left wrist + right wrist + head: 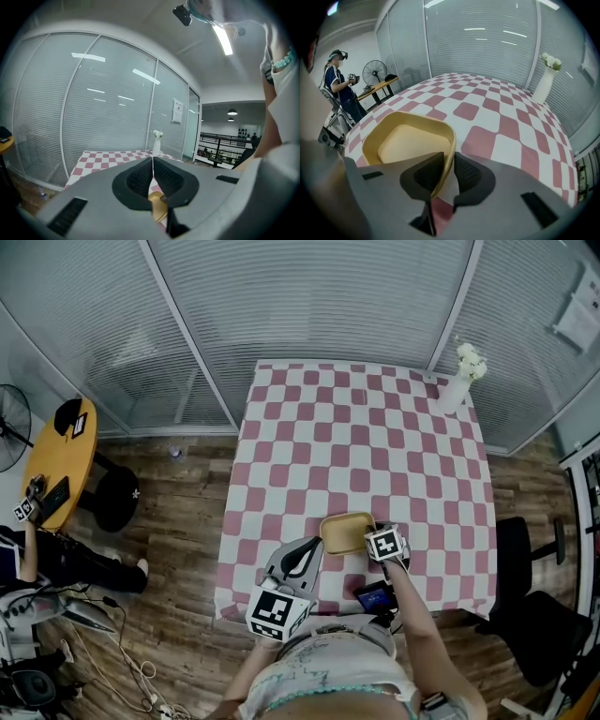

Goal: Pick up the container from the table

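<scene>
A shallow yellow container (345,532) sits near the front edge of the table (366,446), which has a pink-and-white checked cloth. In the right gripper view the container (410,140) fills the lower left, and my right gripper (447,165) is shut on its near right rim. The rim runs between the two dark pads. In the head view the right gripper (374,539) is at the container's right side. My left gripper (304,556) hovers just left of the container. Its jaws (153,171) are shut with nothing between them, and a bit of the container (158,207) shows beneath. Whether the container is off the cloth I cannot tell.
A white vase with flowers (460,379) stands at the table's far right corner. Glass walls with blinds close the far side. A round wooden side table (62,461) and a fan (9,430) stand on the left, with a person (341,88) nearby. A black chair (527,589) is on the right.
</scene>
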